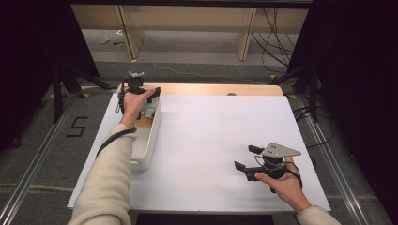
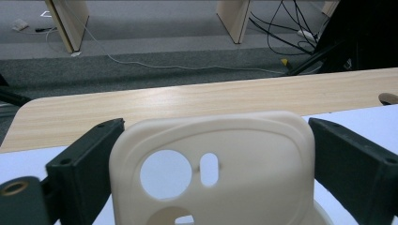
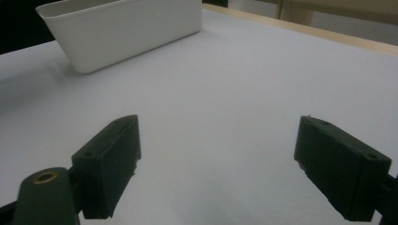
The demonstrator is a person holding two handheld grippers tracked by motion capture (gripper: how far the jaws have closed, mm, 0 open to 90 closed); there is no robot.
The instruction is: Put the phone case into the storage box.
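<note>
At the table's far left corner, the left tongs [image 2: 211,178] clamp a cream phone case [image 2: 211,164] above a white bin [image 1: 148,136]. The right tongs [image 1: 247,157], jaws apart and empty, hover near the right edge. The case looks lifted, not yet placed anywhere.

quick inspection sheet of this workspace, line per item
surface: white sheet over a wooden table, bare across the middle
job's things: white bin at the left edge; cream plastic piece with cut-out holes between the left tongs
clutter: small items inside the bin, too small to tell
grippers: left tongs closed on the cream piece above the bin; right tongs open and empty, low over the sheet
cables: black cable along the left sleeve; cables on the floor
surroundings: grey floor, wooden legs, dark curtains
</note>
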